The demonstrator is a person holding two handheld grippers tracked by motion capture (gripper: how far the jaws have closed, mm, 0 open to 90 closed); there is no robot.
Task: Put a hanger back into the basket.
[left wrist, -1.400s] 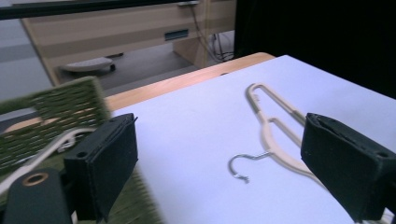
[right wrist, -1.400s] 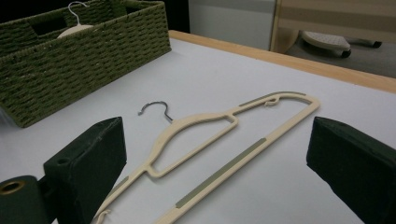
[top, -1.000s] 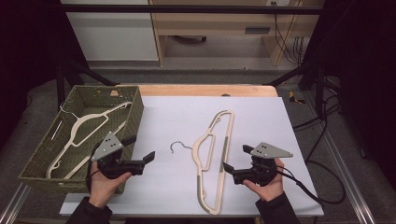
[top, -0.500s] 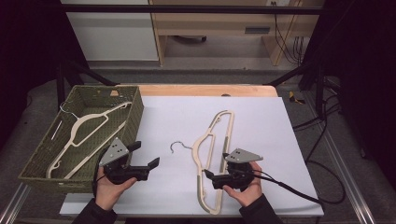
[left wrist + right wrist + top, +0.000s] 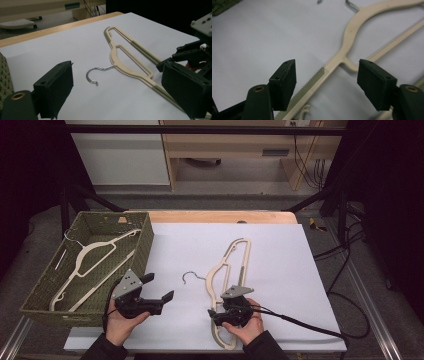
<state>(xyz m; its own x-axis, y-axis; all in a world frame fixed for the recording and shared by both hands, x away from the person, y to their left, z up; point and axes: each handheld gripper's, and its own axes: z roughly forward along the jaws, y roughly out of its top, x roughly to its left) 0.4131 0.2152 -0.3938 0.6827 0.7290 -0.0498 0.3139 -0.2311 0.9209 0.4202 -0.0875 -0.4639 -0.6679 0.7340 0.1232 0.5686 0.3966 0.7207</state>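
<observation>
A white sheet is covering the bench (image 5: pixel 280 255), with a woven basket (image 5: pixel 145 237) at its left edge. I am lowering my right gripper (image 5: pixel 325 82) over the cream hanger (image 5: pixel 227 265) lying mid-sheet; its fingers have just been closing, straddling the shoulder without pressing yet. My left gripper (image 5: pixel 167 296) is hovering nearby, fingers apart. The ribbed arm could slip off one pad. My right hand is hiding the hanger's near end.
</observation>
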